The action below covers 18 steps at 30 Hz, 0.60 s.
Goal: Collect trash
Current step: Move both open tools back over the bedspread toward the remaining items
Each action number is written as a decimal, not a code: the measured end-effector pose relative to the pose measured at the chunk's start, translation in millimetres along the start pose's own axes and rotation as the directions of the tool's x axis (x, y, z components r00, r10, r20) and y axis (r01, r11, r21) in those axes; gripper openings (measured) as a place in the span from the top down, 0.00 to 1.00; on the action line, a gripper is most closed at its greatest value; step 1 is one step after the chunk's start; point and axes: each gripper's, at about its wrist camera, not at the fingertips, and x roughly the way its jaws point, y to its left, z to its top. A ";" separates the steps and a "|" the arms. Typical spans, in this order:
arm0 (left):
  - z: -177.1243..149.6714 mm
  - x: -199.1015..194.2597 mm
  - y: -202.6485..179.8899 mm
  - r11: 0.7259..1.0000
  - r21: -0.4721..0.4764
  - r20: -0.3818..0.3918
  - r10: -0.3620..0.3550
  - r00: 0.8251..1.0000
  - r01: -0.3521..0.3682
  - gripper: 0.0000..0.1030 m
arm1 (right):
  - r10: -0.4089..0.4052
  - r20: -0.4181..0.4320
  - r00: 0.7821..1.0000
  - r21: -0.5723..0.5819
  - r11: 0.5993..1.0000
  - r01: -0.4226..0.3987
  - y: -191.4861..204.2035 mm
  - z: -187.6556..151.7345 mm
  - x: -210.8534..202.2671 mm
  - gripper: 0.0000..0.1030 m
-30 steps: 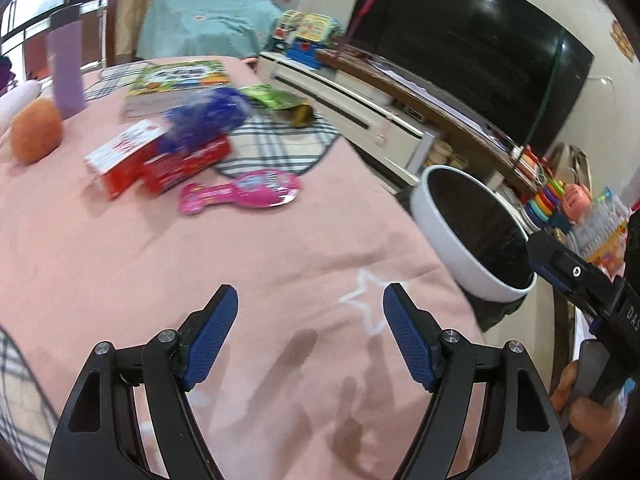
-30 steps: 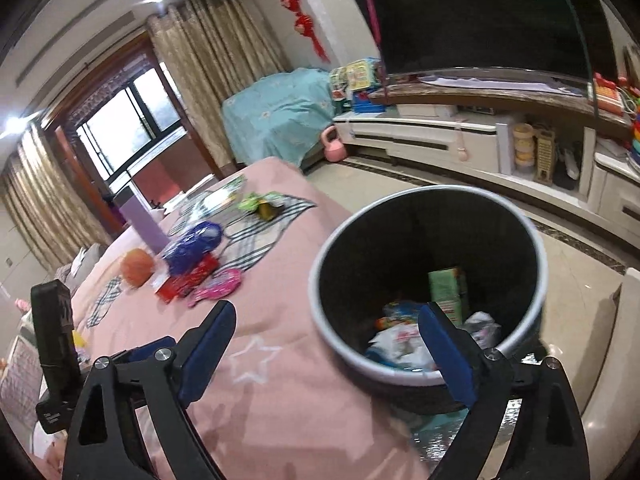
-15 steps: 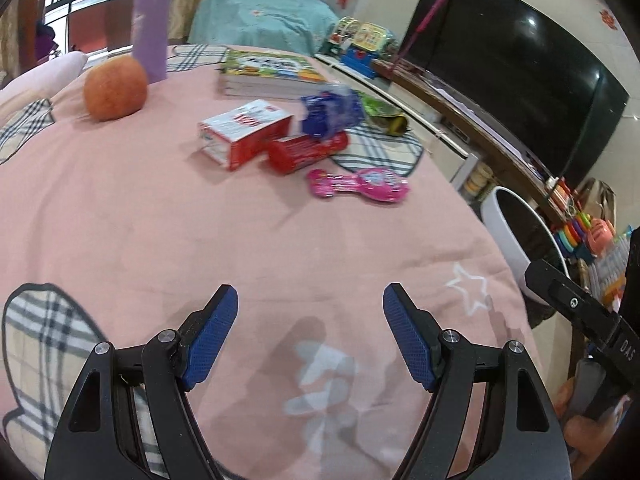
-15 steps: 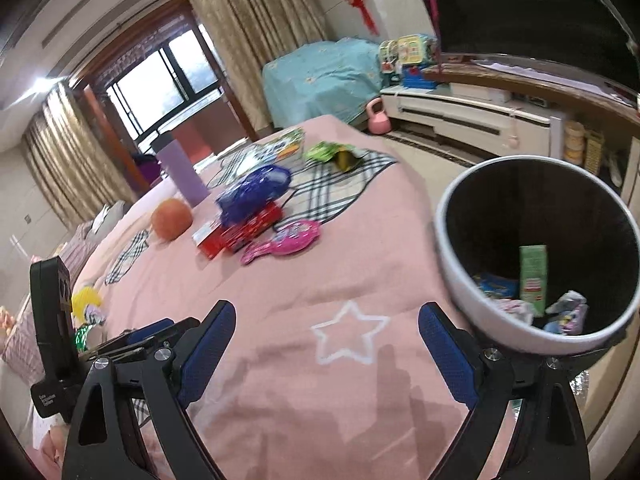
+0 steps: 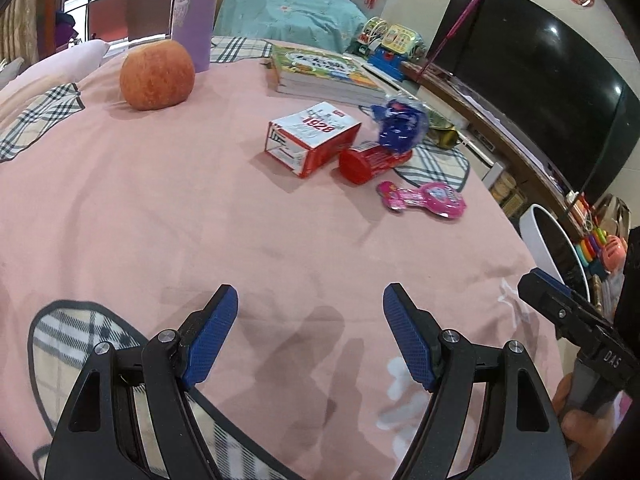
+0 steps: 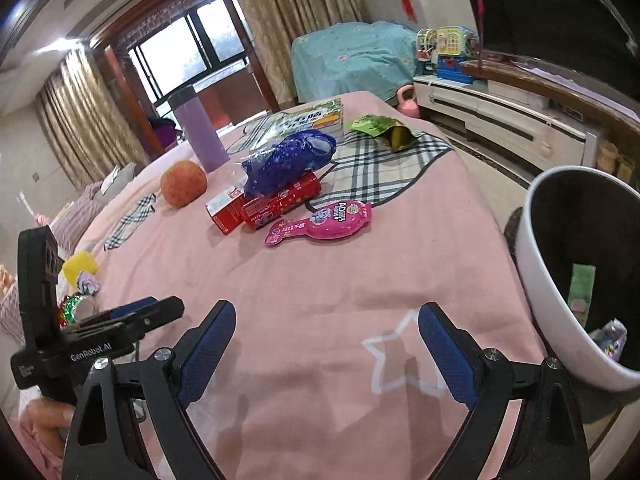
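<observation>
On the pink bedspread (image 5: 160, 216) lie a red-and-white carton (image 5: 312, 138) (image 6: 224, 208), a red tube (image 5: 372, 160) (image 6: 280, 200), a crumpled blue bag (image 5: 400, 122) (image 6: 288, 160), a pink blister pack (image 5: 424, 200) (image 6: 320, 220) and a green wrapper (image 6: 380, 128). The white bin (image 6: 560, 320) (image 5: 544, 248) stands off the bed's right edge with trash inside. My left gripper (image 5: 310, 328) hovers open over bare bedspread, well short of the litter. My right gripper (image 6: 326, 344) is open too, above the star print, bin to its right.
An apple (image 5: 158, 74) (image 6: 184, 182), a purple tumbler (image 5: 196, 12) (image 6: 200, 136) and a book (image 5: 324, 76) sit at the bed's far side. A TV (image 5: 532, 92) and low cabinet (image 6: 500, 124) line the right wall. Small toys (image 6: 80, 280) lie near the left gripper's body.
Both grippers swung left, away from the bin and over the bed. The litter now sits closer to centre in both views; the bin slid to the right edge. Jaws stayed open.
</observation>
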 end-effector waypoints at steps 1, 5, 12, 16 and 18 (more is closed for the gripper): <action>1.9 1.8 2.0 1.000 -0.001 -0.002 0.006 1.000 -0.006 0.25 | 0.001 -0.004 1.000 -0.005 1.000 -0.001 0.0 1.3 2.5 0.09; 11.9 10.3 6.0 1.000 0.014 -0.007 0.023 1.000 -0.023 0.25 | 0.003 -0.023 1.000 -0.024 1.000 -0.004 -0.2 7.5 14.0 0.09; 39.9 29.6 8.2 0.997 0.060 -0.012 0.049 0.999 -0.048 0.25 | 0.005 -0.047 0.999 -0.050 0.999 -0.007 -1.6 18.5 32.8 0.09; 55.5 44.9 9.5 0.994 0.091 -0.022 0.068 0.997 -0.066 0.25 | 0.003 -0.078 0.997 -0.092 0.996 -0.010 -2.6 29.1 48.1 0.09; 64.6 52.1 10.9 0.992 0.104 -0.027 0.079 0.996 -0.076 0.25 | 0.003 -0.090 0.996 -0.109 0.994 -0.013 -3.6 33.0 53.6 0.09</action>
